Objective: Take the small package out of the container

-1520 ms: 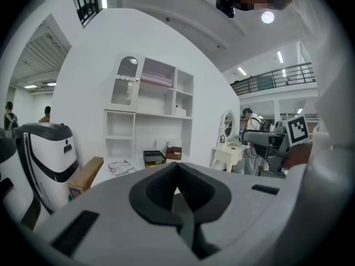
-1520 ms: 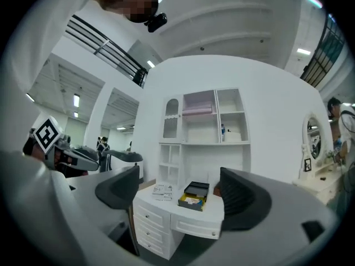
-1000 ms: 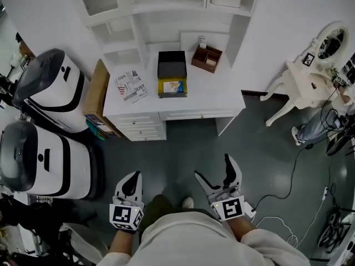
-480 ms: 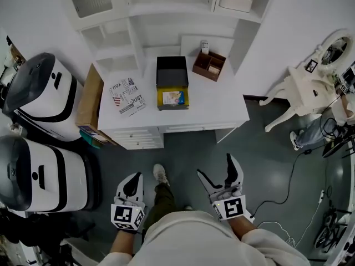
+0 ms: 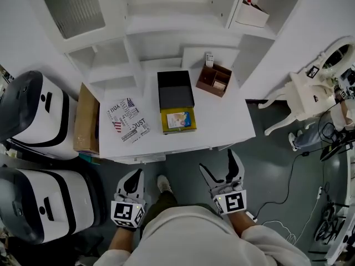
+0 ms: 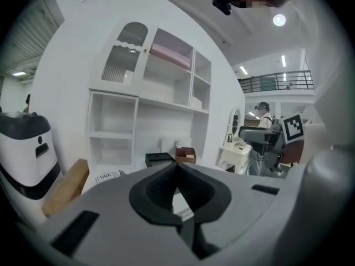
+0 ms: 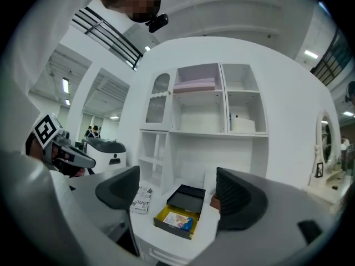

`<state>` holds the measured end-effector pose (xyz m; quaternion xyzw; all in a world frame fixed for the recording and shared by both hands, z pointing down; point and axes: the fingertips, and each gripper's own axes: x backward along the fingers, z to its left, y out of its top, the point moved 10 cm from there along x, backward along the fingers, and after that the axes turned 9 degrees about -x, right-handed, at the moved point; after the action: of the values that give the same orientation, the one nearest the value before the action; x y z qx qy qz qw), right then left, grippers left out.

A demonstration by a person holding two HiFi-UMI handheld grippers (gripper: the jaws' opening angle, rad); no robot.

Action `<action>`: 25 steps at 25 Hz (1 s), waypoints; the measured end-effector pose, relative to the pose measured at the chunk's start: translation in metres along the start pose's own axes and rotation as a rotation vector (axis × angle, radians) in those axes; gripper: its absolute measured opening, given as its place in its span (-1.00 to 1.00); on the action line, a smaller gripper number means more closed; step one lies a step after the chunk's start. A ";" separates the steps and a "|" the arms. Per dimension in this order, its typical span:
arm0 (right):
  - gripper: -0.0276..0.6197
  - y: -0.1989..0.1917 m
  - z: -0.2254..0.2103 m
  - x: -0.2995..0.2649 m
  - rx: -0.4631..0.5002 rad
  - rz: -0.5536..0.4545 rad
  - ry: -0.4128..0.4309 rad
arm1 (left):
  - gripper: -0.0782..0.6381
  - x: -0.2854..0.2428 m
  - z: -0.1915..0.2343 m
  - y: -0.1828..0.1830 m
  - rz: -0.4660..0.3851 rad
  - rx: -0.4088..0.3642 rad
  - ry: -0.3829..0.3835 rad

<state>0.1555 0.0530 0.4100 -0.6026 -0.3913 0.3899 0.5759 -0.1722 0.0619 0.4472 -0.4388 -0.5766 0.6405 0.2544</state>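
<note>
Finds the left tongs (image 5: 132, 176) drawn shut, tips pressed together with nothing between them. Finds the right tongs (image 5: 219, 169) spread wide and empty, aimed toward the container in the right gripper view. Places both over the grey floor (image 5: 277, 165), in front of the near edge of the white surface (image 5: 227, 123) and clear of it. Records the container (image 5: 193, 119), a yellow-lined box, near the middle of the surface, open, with its black lid (image 5: 175, 90) laid back behind it and touching it. Locates the small package (image 5: 178, 119) lying flat inside the yellow tray, untouched and well apart from either tongs. Notes a printed paper (image 5: 127, 119) just left of the container and a brown wooden organiser (image 5: 214, 80) behind and to its right, near the back wall. Notes a flat cardboard box (image 5: 87, 118) standing against the left end of the surface, two black-and-white machines (image 5: 33, 112) further left, and a white chair (image 5: 302, 93) on the right.
</note>
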 end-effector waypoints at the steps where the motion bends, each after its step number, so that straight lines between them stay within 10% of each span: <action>1: 0.42 0.001 0.000 -0.012 0.002 0.002 -0.002 | -0.76 -0.005 0.009 0.002 -0.001 0.001 -0.001; 14: 0.42 -0.018 -0.020 -0.127 0.074 0.206 0.060 | -0.76 -0.052 0.066 0.006 0.042 0.043 0.046; 25: 0.42 -0.091 -0.062 -0.219 0.351 0.404 0.374 | -0.76 -0.075 0.049 0.011 0.100 0.111 0.207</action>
<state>0.1251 -0.1700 0.5075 -0.6208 -0.0783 0.4405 0.6437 -0.1753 -0.0278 0.4543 -0.5160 -0.4883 0.6347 0.3041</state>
